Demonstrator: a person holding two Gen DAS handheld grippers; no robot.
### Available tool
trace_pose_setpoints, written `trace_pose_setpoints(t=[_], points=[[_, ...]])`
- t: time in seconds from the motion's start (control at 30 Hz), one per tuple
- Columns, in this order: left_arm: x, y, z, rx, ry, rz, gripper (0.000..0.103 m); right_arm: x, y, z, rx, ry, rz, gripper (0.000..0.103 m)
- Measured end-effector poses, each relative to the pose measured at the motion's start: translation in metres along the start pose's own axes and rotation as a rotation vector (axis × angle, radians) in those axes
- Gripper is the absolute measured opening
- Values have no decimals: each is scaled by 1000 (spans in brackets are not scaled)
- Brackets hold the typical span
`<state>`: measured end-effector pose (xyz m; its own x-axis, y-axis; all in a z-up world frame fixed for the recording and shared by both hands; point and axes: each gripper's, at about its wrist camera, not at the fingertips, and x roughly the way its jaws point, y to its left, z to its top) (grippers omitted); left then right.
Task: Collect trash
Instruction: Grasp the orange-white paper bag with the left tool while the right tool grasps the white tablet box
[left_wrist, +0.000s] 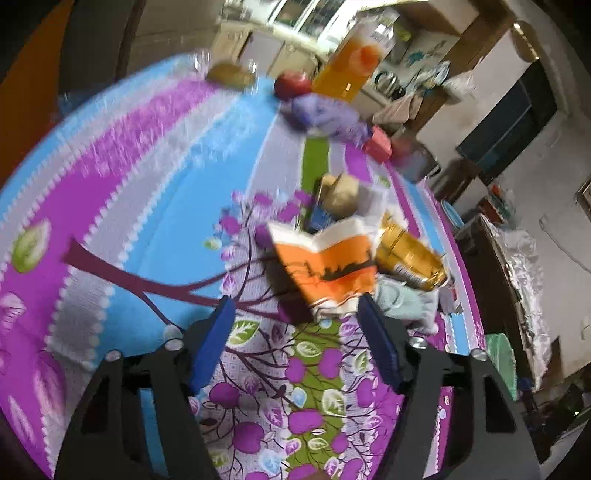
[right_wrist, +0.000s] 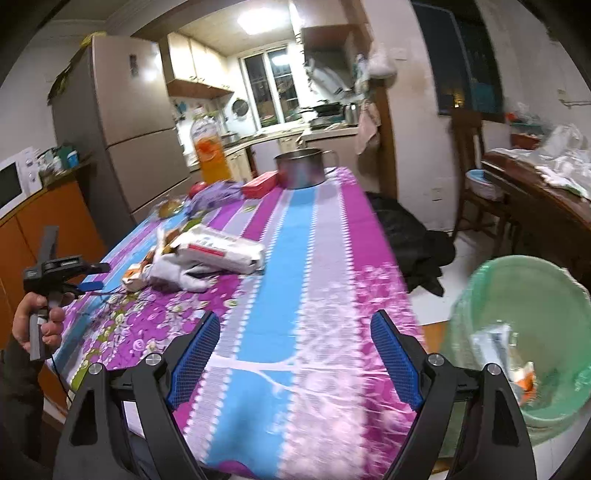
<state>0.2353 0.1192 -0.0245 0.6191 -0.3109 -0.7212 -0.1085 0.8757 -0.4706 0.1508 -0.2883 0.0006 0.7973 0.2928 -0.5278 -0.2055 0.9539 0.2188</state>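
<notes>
A pile of trash lies on the colourful tablecloth (left_wrist: 147, 221). In the left wrist view an orange and white crumpled carton (left_wrist: 328, 262) lies just ahead of my open left gripper (left_wrist: 295, 310), with a gold wrapper (left_wrist: 410, 254) and a pale cloth-like piece (left_wrist: 402, 302) to its right. In the right wrist view the pile (right_wrist: 199, 254) lies at the left, with a white packet (right_wrist: 221, 249) on top, and the left gripper (right_wrist: 88, 284) is beside it. My right gripper (right_wrist: 295, 328) is open and empty over the table's near edge. A green bin (right_wrist: 524, 343) holding some wrappers stands at the right.
At the far end of the table stand an orange juice bottle (right_wrist: 210, 151), a steel pot (right_wrist: 301, 171), a red box (right_wrist: 260, 184), a purple bag (right_wrist: 218, 194) and an apple (right_wrist: 197, 189). A dark heap (right_wrist: 410, 236) lies on the floor by the table. A wooden chair (right_wrist: 476, 173) and side table (right_wrist: 546, 206) stand at the right.
</notes>
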Motion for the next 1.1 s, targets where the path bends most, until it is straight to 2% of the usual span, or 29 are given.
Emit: trace_pose_setpoints(t=[0.1, 0.3, 0.37, 0.47, 0.53, 0.63, 0.73, 0.87, 0.97, 1.1], points=[[20, -7, 3, -3, 49, -30, 58, 10, 11, 4, -16, 6, 10, 84], [40, -16, 11, -17, 64, -52, 58, 21, 21, 10, -42, 15, 14, 84], [43, -19, 12, -12, 65, -63, 58, 29, 27, 14, -89, 33, 23, 84], [42, -20, 6, -4, 56, -65, 51, 44, 38, 27, -211, 57, 48, 84], [44, -21, 4, -2, 51, -79, 42, 60, 46, 38, -288, 87, 77, 84], [44, -24, 3, 14, 44, -82, 40, 89, 62, 56, -434, 153, 156, 83], [45, -26, 4, 37, 53, -97, 38, 129, 75, 69, -553, 269, 247, 83], [47, -27, 6, 60, 73, -119, 38, 173, 89, 94, -677, 335, 292, 83], [49, -26, 8, 67, 84, -132, 38, 201, 99, 109, -741, 383, 331, 87], [52, -25, 9, 84, 106, -158, 38, 234, 109, 116, -808, 457, 366, 89]])
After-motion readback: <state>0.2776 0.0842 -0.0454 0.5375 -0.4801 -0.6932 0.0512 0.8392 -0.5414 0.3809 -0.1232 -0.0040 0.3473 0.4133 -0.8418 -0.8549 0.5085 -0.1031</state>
